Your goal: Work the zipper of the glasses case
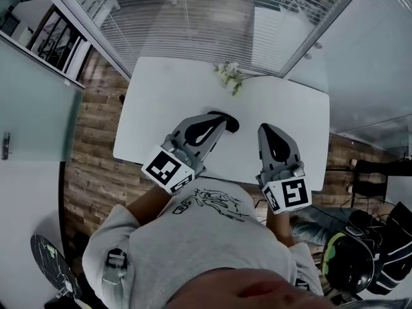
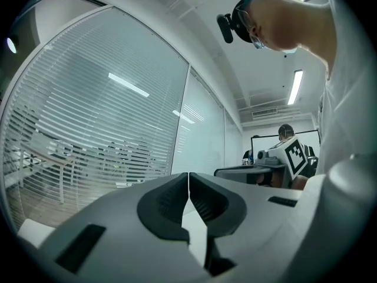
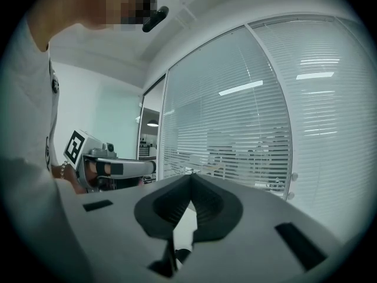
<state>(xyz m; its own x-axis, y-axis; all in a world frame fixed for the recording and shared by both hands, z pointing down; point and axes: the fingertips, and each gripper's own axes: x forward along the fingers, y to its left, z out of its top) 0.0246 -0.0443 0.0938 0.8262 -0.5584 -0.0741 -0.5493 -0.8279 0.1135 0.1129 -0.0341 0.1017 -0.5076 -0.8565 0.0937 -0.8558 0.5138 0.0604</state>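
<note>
While both hung level above the bench (image 1: 154,108), the left gripper (image 2: 188,177) and right gripper (image 3: 190,177) had fingers pressed together on nothing. I took the dark shape lying on the bench just past the left tips for the glasses case (image 1: 232,124). I judged it light and apt to slide: 1 gripper should pin its shell, the other pinch the zipper pull, which I couldn't see.
</note>
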